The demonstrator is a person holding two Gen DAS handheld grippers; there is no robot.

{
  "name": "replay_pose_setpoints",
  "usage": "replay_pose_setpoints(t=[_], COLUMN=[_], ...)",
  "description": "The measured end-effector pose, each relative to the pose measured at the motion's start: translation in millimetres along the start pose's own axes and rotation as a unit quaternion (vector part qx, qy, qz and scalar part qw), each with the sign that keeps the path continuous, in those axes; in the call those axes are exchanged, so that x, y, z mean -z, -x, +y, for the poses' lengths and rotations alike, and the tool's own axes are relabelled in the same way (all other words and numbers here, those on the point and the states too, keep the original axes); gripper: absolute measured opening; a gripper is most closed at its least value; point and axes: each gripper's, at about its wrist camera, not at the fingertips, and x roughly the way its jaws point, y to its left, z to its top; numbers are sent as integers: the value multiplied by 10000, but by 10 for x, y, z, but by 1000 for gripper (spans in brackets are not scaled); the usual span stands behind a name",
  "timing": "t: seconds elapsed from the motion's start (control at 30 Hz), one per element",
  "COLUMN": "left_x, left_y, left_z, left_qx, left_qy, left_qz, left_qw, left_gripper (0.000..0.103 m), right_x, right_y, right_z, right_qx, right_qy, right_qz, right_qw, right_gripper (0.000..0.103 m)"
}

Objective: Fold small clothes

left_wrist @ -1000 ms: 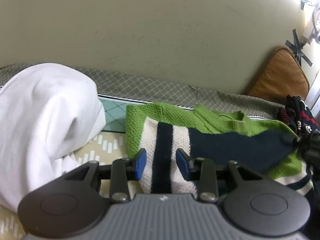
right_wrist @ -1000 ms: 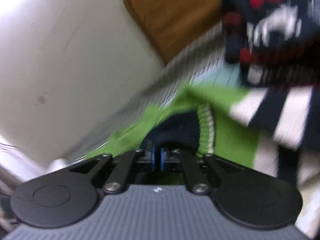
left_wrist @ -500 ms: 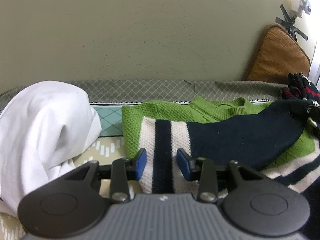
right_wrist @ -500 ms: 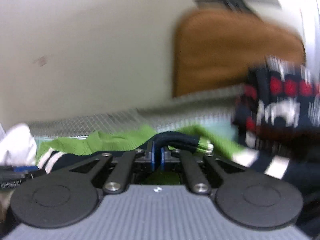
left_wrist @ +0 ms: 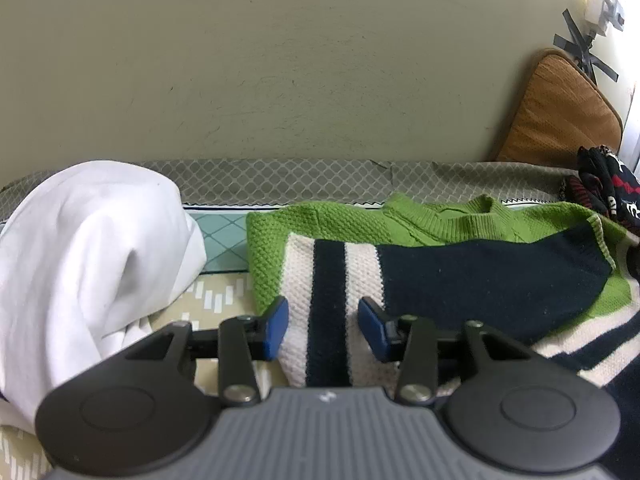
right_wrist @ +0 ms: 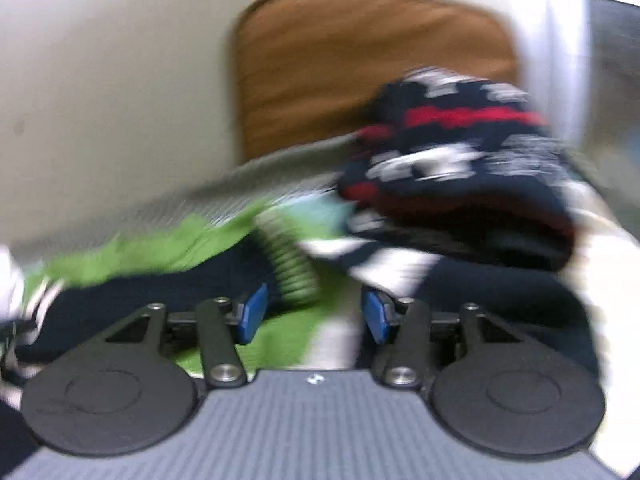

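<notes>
A small knitted sweater (left_wrist: 400,248), green with cream and navy stripes, lies flat on the patterned cover. Its navy sleeve (left_wrist: 500,280) lies folded across the body, with a green ribbed cuff at the right. My left gripper (left_wrist: 323,324) is open and empty, its blue pads straddling the sweater's striped left edge. In the blurred right wrist view my right gripper (right_wrist: 313,316) is open and empty, just above the sweater (right_wrist: 160,248) near the ribbed cuff (right_wrist: 292,264).
A crumpled white garment (left_wrist: 92,256) lies at the left. A navy, red and white patterned knit (left_wrist: 608,196) is piled at the right, also in the right wrist view (right_wrist: 460,164). A brown cushion (left_wrist: 560,112) leans on the beige wall (left_wrist: 320,80).
My right gripper was shut on the navy sleeve's cuff and carried it across the sweater. It has opened and let the sleeve go; the sleeve now lies flat. The left gripper barely moved.
</notes>
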Motion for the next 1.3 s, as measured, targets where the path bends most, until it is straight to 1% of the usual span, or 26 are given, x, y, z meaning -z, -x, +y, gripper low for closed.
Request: replay_pose_setpoints(t=[0.07,0.13,0.17,0.2,0.27,0.3,0.37,0.47,0.57,0.63,0.73,0.77,0.8,0.83,0.87,0.93,1.0,1.03,1.07,1.13,1.17,1.23,1.3], left_x=[1,1,-3,-9,-27,-36,-55,-71,-75,-70,-63,-61,-59,-58,-59,-63,-62,-63,-67,-76,-82,-94,-108], left_y=[8,24,40,61,105,126,172,216,220,210,209,204,202,201,199,189,178,179,185,210,227,272,308], left_z=[0,6,10,18,44,58,89,97,85,69,53,44,37,31,31,37,47,51,57,73,77,88,99], left_qx=[6,-16,-52,-60,11,47,129,168,178,177,199,202,201,201,208,233,249,262,281,341,370,432,485], left_qy=[6,42,79,127,243,309,424,472,451,424,376,355,335,317,311,328,355,370,391,435,463,523,575], left_qz=[-9,-29,-53,-92,-163,-192,-254,-331,-328,-302,-281,-277,-273,-267,-262,-239,-210,-200,-197,-218,-243,-309,-365], left_qw=[10000,10000,9999,9999,9996,9993,9987,9982,9983,9985,9987,9988,9989,9989,9990,9989,9988,9988,9986,9982,9979,9972,9965], left_gripper=[42,48,50,51,51,51,51,51,51,51,51,51,51,51,51,51,51,51,51,51,52,54,55], right_x=[-10,7,20,42,106,148,230,314,315,280,228,237,236,215,171,39,-150,-251,-362,-558,-642,-750,-787], right_y=[255,526,631,751,863,866,840,727,595,456,157,60,53,69,115,280,506,607,693,817,830,774,655], right_z=[-292,-535,-621,-672,-689,-690,-690,-582,-472,-440,-544,-603,-628,-638,-656,-705,-714,-685,-629,-461,-356,-114,188], right_qx=[-12,55,97,189,449,557,614,740,667,689,816,826,809,735,632,278,-184,-445,-718,-1395,-1799,-2405,-2919], right_qy=[-503,-933,-1051,-1084,-883,-738,-438,103,434,545,293,189,145,133,71,-190,-506,-596,-661,-848,-990,-1132,-1114], right_qz=[-168,-300,-363,-431,-497,-477,-303,-85,-37,34,351,487,427,509,625,731,742,729,729,764,824,944,1040], right_qw=[9986,9952,9937,9930,9938,9946,9967,9972,9968,9961,9956,9952,9957,9959,9960,9968,9958,9946,9926,9836,9752,9594,9442], right_gripper=[54,54,54,54,54,55,55,55,55,55,54,44,41,26,14,12,11,9,9,8,3,3,3])
